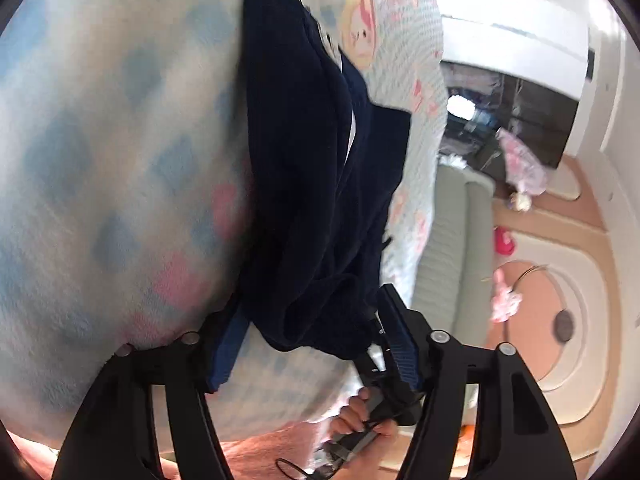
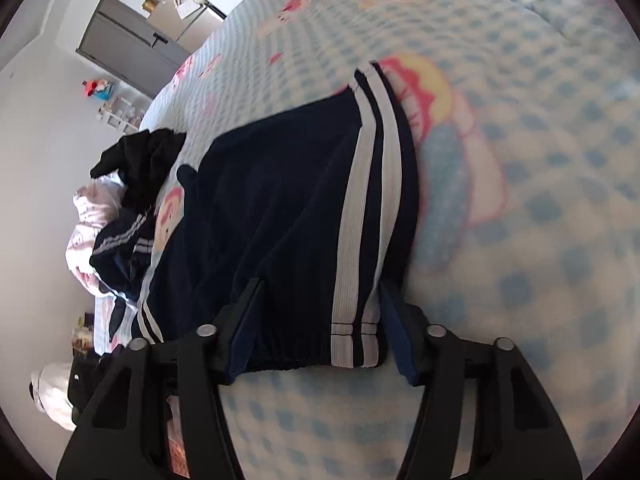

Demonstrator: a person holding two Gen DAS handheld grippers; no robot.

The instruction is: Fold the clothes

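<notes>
while open, both tongs astride shorts

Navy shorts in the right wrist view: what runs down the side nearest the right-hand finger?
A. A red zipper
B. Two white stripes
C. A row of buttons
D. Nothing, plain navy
B: the navy shorts lie on the checked blanket, with two white stripes running to the elastic waistband.

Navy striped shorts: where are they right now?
In the right wrist view the navy striped shorts lie flat on the checkered blanket, waistband between the open right gripper jaws, with the clothes pile to their left.
</notes>
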